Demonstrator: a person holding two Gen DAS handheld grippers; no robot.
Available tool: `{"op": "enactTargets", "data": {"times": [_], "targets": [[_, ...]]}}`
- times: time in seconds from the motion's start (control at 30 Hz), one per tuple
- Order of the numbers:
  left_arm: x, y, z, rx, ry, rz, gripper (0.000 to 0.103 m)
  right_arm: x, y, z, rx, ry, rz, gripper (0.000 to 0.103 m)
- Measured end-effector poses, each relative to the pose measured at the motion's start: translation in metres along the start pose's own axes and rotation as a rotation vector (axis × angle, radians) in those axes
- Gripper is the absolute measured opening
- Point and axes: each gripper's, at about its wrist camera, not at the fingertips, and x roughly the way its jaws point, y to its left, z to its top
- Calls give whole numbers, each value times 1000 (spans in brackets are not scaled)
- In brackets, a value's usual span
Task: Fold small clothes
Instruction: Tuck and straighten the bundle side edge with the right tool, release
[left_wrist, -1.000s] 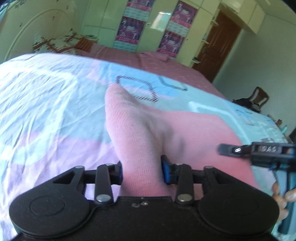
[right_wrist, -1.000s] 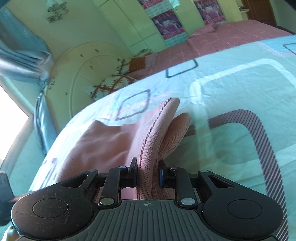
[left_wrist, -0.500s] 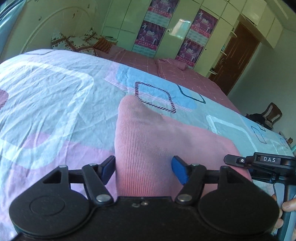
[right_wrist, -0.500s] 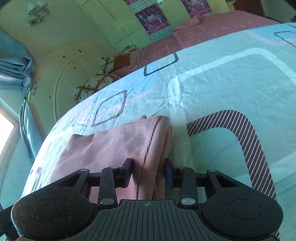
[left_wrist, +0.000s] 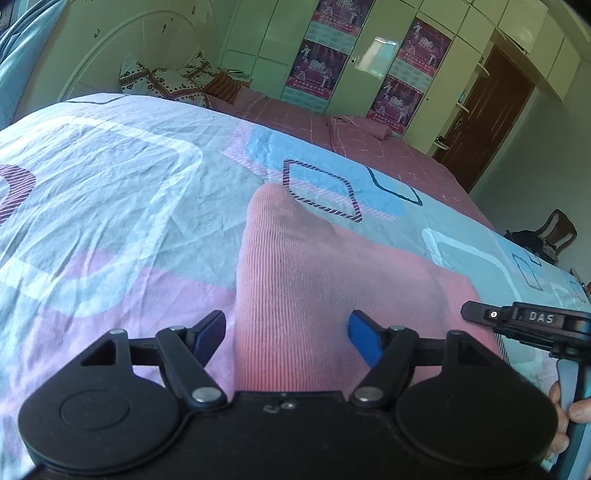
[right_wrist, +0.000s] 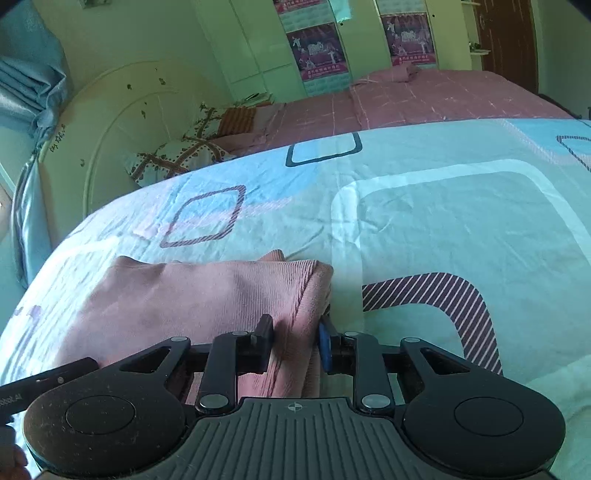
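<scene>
While my left gripper (left_wrist: 288, 334) hangs low over the bed, its jaws have just been spreading and now stand well apart, the pink garment (left_wrist: 325, 295) lying between them with a clear gap on each side of the fabric at the blue pads (left_wrist: 364, 341). That folded pink knit rests flat on the patterned bedsheet (left_wrist: 110, 206), its near left corner running away from me toward a striped diamond printed on the sheet. Off to the right edge of this view I see my other tool's black arm, marked DAS, with fingers (left_wrist: 578, 408) of my right hand wrapped on its handle.

From my right gripper (right_wrist: 295, 345) the same garment (right_wrist: 192, 299) fills the left of the view, its stacked folded edge at the right end passing between my jaws. Those jaws have been closing a little just now and stand narrow; the left pad sits against the cloth, and the blue pad (right_wrist: 325, 347) on the right is at the edge of the layers, though whether they truly pinch I cannot tell. Right of the fold lies bare sheet (right_wrist: 461, 229) with a striped curve. Beyond, a pink bedspread (right_wrist: 424, 96) and a wardrobe (right_wrist: 258, 48) with posters.
</scene>
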Motion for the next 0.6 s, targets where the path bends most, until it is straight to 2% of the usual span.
{"op": "enactTargets", "data": {"times": [0.13, 0.33, 0.47, 0.5, 0.53, 0.57, 0.6], "targets": [[-18, 8, -9, -26, 6, -8, 71, -34, -4, -13, 54, -8, 67, 53], [-48, 16, -36, -30, 19, -36, 71, -72, 10, -51, -15, 19, 87, 53], [-56, 15, -55, -33, 32, -37, 71, -85, 21, -79, -77, 28, 53, 53], [-55, 15, -58, -33, 43, -38, 71, -86, 22, -86, -94, 28, 40, 46], [-54, 14, -61, -33, 57, -43, 71, -85, 24, -90, -108, 35, 23, 26], [-53, 13, -65, -29, 70, -48, 71, -85, 25, -94, -116, 42, -3, 19], [-52, 10, -69, -17, 71, -46, 71, -83, 25, -96, -113, 43, -17, 18]]}}
